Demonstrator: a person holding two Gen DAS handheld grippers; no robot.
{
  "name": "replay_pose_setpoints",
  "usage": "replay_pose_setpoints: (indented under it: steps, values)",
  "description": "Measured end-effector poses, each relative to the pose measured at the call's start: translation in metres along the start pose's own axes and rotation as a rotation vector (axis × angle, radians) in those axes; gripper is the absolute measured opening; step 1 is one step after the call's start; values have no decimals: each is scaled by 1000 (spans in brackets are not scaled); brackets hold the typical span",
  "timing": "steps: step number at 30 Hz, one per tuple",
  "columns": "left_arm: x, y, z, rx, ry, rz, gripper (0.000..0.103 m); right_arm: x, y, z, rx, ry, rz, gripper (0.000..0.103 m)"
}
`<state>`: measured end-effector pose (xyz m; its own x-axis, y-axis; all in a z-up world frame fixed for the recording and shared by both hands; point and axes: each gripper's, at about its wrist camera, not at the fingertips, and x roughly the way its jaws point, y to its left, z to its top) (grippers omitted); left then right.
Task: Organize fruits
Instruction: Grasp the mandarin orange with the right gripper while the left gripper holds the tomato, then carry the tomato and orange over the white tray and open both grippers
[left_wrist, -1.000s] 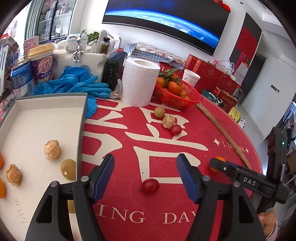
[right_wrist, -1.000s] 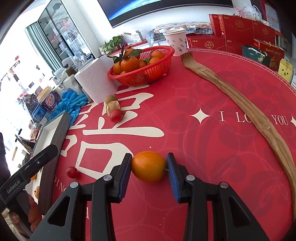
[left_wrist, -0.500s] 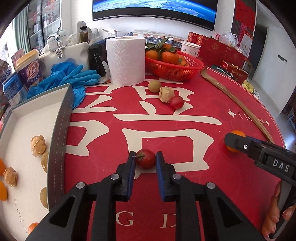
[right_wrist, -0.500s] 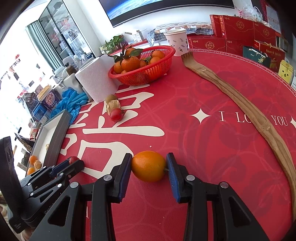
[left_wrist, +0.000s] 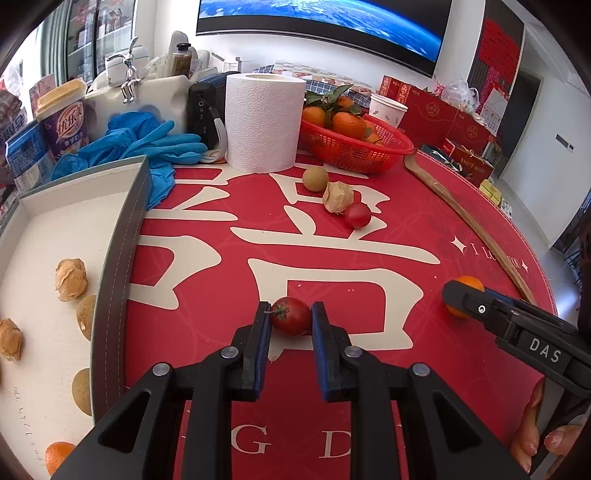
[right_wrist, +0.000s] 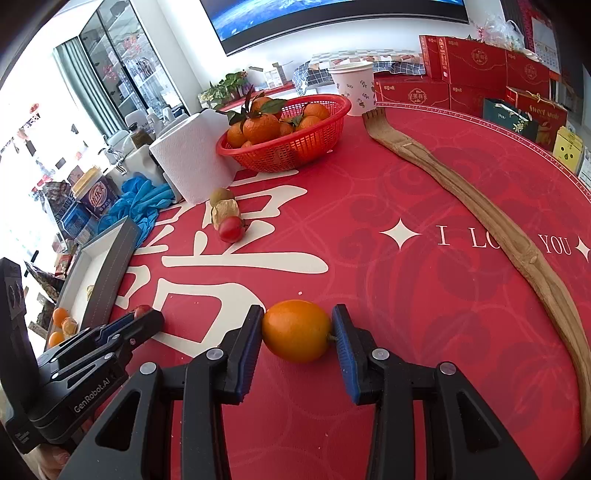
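In the left wrist view my left gripper (left_wrist: 290, 319) is shut on a small red cherry tomato (left_wrist: 291, 316) that rests on the red tablecloth. My right gripper (right_wrist: 297, 328) is shut on a small orange (right_wrist: 296, 330), also down on the cloth; the same orange (left_wrist: 466, 286) shows at the right of the left wrist view. A grey-walled box (left_wrist: 122, 254) at the left holds several husked fruits, longans and small oranges. Farther back lie a longan (left_wrist: 315, 178), a husked fruit (left_wrist: 337, 196) and a second tomato (left_wrist: 357, 215).
A red basket of tangerines (left_wrist: 354, 144) and a paper towel roll (left_wrist: 263, 122) stand at the back. Blue gloves (left_wrist: 147, 144), cans and a white organiser crowd the back left. A long wooden back scratcher (right_wrist: 476, 206) lies along the right. A hand (left_wrist: 543, 445) holds the right gripper.
My left gripper came forward and down over the near tomato and shut on it. The right gripper stayed still, shut on the orange.
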<state>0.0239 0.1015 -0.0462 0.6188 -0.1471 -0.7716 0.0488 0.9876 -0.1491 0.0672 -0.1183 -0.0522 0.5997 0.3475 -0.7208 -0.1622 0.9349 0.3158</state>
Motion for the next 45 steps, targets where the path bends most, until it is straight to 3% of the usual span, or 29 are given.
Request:
replay_pose_setpoints:
  steps: [6,13,22,26,28,30,34,35,40,42,44,45]
  values:
    - [-9,7,1,-1,-33,40,23,1,0,1,18,-9,-3,40]
    - [-34,22,8,-31,-101,31,23,-1,-2,5,101,30,30,39]
    - [-62,67,14,-145,-162,39,24,-5,42,16,48,38,55,39]
    - [-72,94,11,-211,-189,88,24,1,68,21,3,55,62,39]
    - [-75,108,9,-246,-192,99,24,1,74,19,-30,45,18,43]
    - [-78,119,7,-280,-190,100,24,2,73,14,-57,54,-38,64]
    - [-80,129,4,-316,-190,95,24,1,68,-14,-99,69,-95,66]
    - [-81,129,4,-318,-192,94,24,0,69,-19,-104,52,-72,66]
    - [-80,133,1,-322,-179,99,24,16,94,-27,-192,95,-76,66]
    - [-80,138,-2,-340,-172,99,24,17,104,-35,-242,82,-106,56]
    - [-81,143,-4,-356,-169,99,24,15,112,-41,-286,60,-141,38]
    - [-81,145,-5,-361,-169,101,24,14,115,-43,-294,59,-147,38]
